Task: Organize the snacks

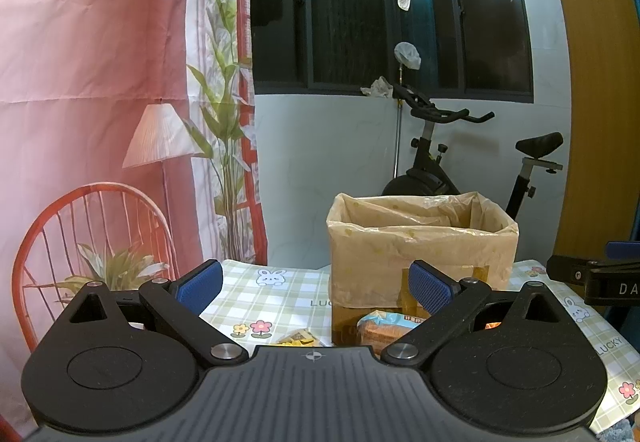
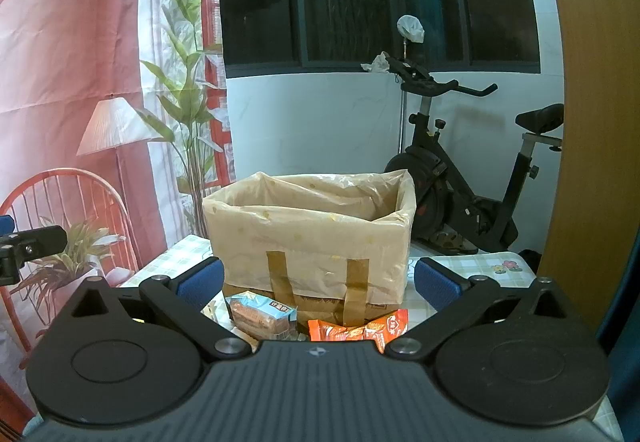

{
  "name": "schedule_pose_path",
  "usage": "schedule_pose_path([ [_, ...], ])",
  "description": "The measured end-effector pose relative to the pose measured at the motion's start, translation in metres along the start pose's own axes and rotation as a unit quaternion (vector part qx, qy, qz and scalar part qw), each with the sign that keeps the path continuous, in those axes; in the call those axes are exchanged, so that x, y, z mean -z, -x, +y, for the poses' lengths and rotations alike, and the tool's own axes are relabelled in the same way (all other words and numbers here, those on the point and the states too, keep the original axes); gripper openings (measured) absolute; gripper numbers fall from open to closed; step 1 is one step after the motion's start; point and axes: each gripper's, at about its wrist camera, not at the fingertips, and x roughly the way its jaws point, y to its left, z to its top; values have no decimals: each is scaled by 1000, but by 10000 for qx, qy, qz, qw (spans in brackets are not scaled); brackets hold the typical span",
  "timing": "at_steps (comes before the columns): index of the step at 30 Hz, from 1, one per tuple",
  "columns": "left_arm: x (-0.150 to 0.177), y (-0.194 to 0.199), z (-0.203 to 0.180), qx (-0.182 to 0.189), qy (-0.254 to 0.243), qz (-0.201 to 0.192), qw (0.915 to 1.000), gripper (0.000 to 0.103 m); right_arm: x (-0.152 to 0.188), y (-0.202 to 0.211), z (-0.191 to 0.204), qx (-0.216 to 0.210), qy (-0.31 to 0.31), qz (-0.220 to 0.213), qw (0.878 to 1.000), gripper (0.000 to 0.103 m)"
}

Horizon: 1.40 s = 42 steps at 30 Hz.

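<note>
A cardboard box lined with a tan plastic bag [image 1: 420, 242] [image 2: 312, 242] stands on the checked tablecloth [image 1: 272, 290]. In front of it lies a blue-and-brown biscuit pack [image 1: 384, 328] [image 2: 260, 316]. To the pack's left a yellow snack wrapper [image 1: 298, 338] peeks out in the left wrist view, and an orange snack packet [image 2: 360, 328] lies to its right in the right wrist view. My left gripper [image 1: 316, 286] is open above the snacks, nothing between its blue pads. My right gripper [image 2: 318, 282] is open too, facing the box, empty.
An exercise bike [image 2: 460, 178] stands behind the table by a wooden panel [image 2: 580, 122]. A printed backdrop with a red chair [image 1: 92, 242] hangs at the left. Each gripper's body shows at the other view's edge [image 1: 600, 278] [image 2: 24, 246].
</note>
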Motion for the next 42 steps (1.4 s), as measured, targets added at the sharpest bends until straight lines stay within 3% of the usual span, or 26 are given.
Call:
schedule_pose_path([
  [34,3,-1,2,-22,7,12,10000,100,0,-2,-1,-9,-12,26,10000,103],
  [38,6,-5,3,-106,62,29,9999,100,3,-2,-1,-63,-30,18,10000,103],
  [42,11,-18,7,-426,113,40,9990,100,15,-4,-2,-284,-128,-194,9993,103],
])
